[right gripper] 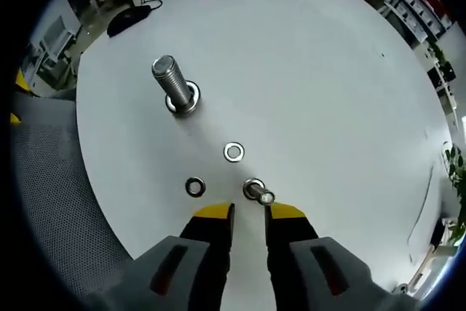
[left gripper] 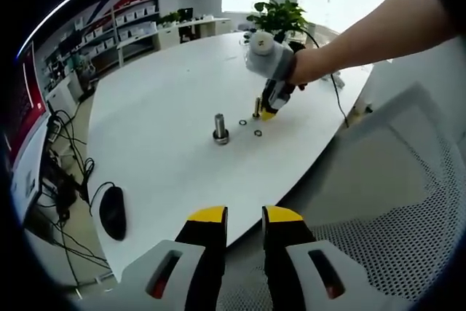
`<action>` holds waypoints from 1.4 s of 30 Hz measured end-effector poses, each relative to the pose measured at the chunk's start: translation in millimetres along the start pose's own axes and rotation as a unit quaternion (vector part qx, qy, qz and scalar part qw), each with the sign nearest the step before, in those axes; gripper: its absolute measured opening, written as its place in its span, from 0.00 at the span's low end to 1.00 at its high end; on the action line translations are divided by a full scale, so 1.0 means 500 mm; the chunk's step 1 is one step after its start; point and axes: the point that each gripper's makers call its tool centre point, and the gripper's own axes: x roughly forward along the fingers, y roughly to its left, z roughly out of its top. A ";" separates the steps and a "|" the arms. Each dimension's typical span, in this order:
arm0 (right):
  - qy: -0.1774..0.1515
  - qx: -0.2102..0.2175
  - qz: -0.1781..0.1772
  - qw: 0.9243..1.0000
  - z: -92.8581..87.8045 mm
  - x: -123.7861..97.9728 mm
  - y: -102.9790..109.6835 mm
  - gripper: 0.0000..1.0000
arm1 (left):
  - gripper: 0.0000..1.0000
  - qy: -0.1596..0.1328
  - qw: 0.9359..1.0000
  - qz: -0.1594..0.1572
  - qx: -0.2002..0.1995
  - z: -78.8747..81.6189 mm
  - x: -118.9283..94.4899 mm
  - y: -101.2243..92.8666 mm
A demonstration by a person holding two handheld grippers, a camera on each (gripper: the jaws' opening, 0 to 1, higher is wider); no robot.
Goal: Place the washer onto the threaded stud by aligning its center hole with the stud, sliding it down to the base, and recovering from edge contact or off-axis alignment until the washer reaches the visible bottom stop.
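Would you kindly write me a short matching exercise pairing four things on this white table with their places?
1. large stud
2. small stud
3. mouse
4. potted plant

a. far end of the table, by the windows
b. just ahead of the right gripper tips
c. table edge nearest the shelving side
d. mid-table, standing upright apart from the loose washers

Pairs: 1-d, 2-b, 3-c, 4-a

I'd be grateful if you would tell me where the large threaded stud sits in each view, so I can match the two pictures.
Left gripper view: the large threaded stud stands upright near the picture's centre on the white table, left of two loose washers and the right gripper.
Right gripper view: it stands upper left of centre, beyond the same washers.
Shared landmark: the black mouse at the table's edge.
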 end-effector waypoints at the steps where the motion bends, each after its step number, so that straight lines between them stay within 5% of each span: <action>1: 0.001 0.004 -0.001 1.000 -0.003 -0.003 0.000 0.20 | 0.17 -0.001 1.000 0.000 0.000 0.001 0.000 0.000; 18: 0.022 -0.013 0.005 1.000 -0.002 -0.014 0.093 0.23 | 0.16 -0.010 1.000 -0.009 -0.004 0.005 -0.001 -0.006; 29: 0.021 -0.013 0.000 1.000 0.030 0.016 0.106 0.25 | 0.16 -0.011 1.000 0.002 -0.008 0.006 -0.003 0.002; 40: 0.004 -0.007 0.040 0.999 0.037 0.024 0.102 0.22 | 0.16 0.013 1.000 0.018 -0.008 -0.010 0.001 0.012; 42: -0.005 -0.033 0.044 0.998 0.037 0.024 0.104 0.22 | 0.16 0.012 1.000 0.021 -0.008 -0.009 -0.001 0.012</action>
